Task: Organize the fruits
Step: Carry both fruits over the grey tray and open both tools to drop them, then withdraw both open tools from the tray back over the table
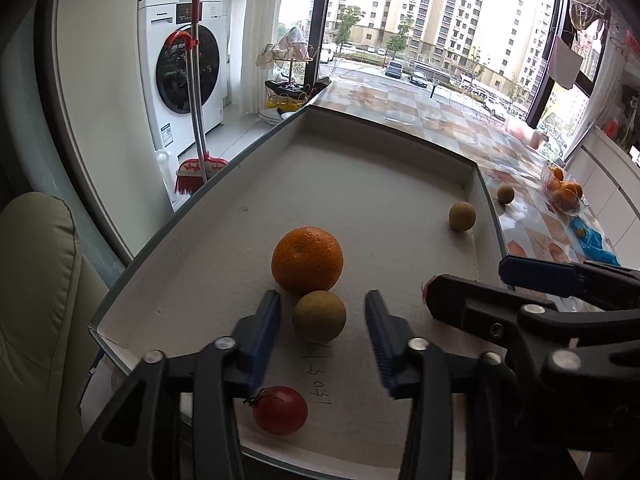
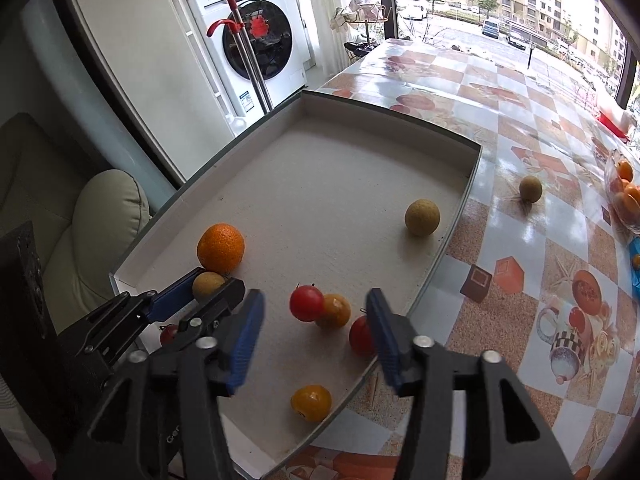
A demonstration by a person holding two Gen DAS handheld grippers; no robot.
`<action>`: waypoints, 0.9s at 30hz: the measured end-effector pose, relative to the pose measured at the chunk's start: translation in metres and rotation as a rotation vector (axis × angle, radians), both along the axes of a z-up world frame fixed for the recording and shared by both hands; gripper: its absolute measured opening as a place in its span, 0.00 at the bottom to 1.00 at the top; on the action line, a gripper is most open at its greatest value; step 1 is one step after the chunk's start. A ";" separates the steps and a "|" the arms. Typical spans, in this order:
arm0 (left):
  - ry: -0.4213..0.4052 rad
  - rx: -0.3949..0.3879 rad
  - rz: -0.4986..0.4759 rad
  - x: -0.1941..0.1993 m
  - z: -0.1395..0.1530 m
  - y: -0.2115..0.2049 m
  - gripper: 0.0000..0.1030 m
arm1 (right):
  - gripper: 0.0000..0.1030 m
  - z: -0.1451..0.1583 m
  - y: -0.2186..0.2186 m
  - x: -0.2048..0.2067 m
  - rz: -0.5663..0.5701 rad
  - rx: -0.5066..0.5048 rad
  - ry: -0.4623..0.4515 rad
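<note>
The left gripper (image 1: 322, 332) stands wide, a round, matte tan fruit (image 1: 319, 316) loose between its ridged blue pads; the right gripper (image 2: 316, 334) gapes around 2 glossy tomatoes (image 2: 320, 306); all round, without long axis, in the shallow white tray (image 1: 384, 132).

The washing machine (image 1: 182, 64) reads "Panasonic"; the tray (image 1: 360, 208) floor bears handwritten "1505-17".

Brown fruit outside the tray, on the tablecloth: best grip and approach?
Take the brown fruit across its widest middle, coming down from above. It is round, so no side is better, and it sits alone on the tablecloth, clear of the tray wall. Centre the open right gripper on it, since it may roll.
</note>
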State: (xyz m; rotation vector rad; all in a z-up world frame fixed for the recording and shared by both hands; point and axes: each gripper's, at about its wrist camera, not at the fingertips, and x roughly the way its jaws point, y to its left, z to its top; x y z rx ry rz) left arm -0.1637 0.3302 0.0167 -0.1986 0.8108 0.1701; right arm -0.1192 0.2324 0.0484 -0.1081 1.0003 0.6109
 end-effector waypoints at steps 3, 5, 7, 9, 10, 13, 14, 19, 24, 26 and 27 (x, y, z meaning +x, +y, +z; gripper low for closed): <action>-0.103 0.062 0.023 -0.013 0.014 -0.009 0.99 | 0.84 0.011 -0.018 -0.005 -0.044 0.009 -0.064; -0.102 0.065 -0.010 -0.013 0.018 -0.015 0.99 | 0.86 0.014 -0.039 -0.006 -0.088 0.001 -0.110; -0.097 0.080 -0.021 -0.012 0.019 -0.019 0.99 | 0.86 0.009 -0.069 -0.004 -0.157 -0.020 -0.118; -0.104 0.086 -0.026 -0.013 0.022 -0.023 0.99 | 0.86 -0.001 -0.105 0.001 -0.238 -0.040 -0.093; -0.104 0.080 -0.030 -0.012 0.024 -0.026 0.99 | 0.86 -0.008 -0.125 0.004 -0.288 -0.056 -0.078; -0.111 0.051 -0.065 -0.011 0.031 -0.044 0.99 | 0.86 -0.027 -0.184 0.016 -0.430 -0.040 0.010; -0.122 0.047 -0.084 -0.010 0.035 -0.052 0.99 | 0.86 -0.032 -0.203 0.021 -0.469 -0.003 0.047; -0.153 0.021 -0.214 -0.008 0.045 -0.109 0.99 | 0.87 -0.036 -0.246 0.045 -0.518 0.084 0.074; -0.082 0.073 -0.333 0.004 0.021 -0.168 0.99 | 0.87 -0.037 -0.258 0.082 -0.502 0.120 0.061; -0.054 0.092 -0.352 0.010 0.012 -0.183 0.99 | 0.87 -0.038 -0.258 0.097 -0.492 0.147 0.065; -0.042 0.096 -0.356 0.014 0.010 -0.187 0.99 | 0.87 -0.038 -0.260 0.106 -0.491 0.154 0.064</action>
